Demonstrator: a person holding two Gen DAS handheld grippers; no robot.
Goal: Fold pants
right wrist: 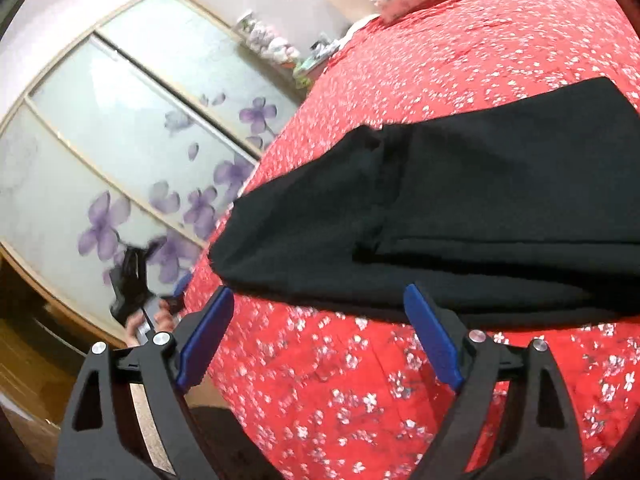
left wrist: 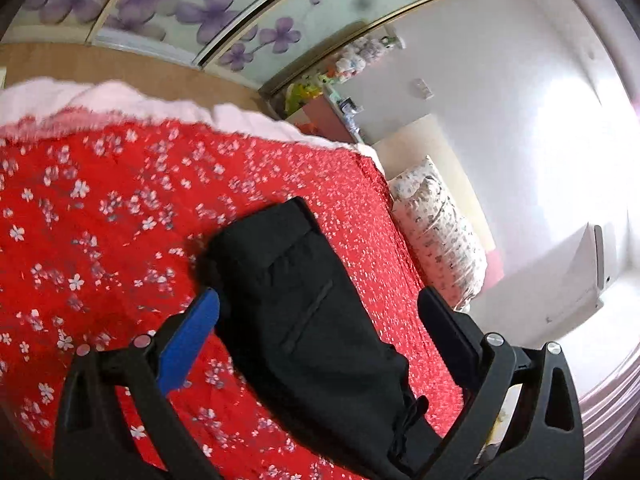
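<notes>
On red floral bedspread (left wrist: pixel 100 208), black pants (left wrist: pixel 304 312) folded into long bundle, lying flat. Left gripper (left wrist: pixel 320 308) spread wide, straddling pants from above, blue pad (left wrist: pixel 188 344) at eight o'clock, black finger at four; no squeeze on cloth visible. Right gripper (right wrist: pixel 320 328) gaping too, nothing between pads, pants (right wrist: pixel 460 216) just past fingertips toward twelve to two o'clock. Pillow (left wrist: pixel 440 232) at three o'clock by bed edge. Flowered wardrobe doors (right wrist: pixel 120 168) off at nine, other gripper blurred there.
</notes>
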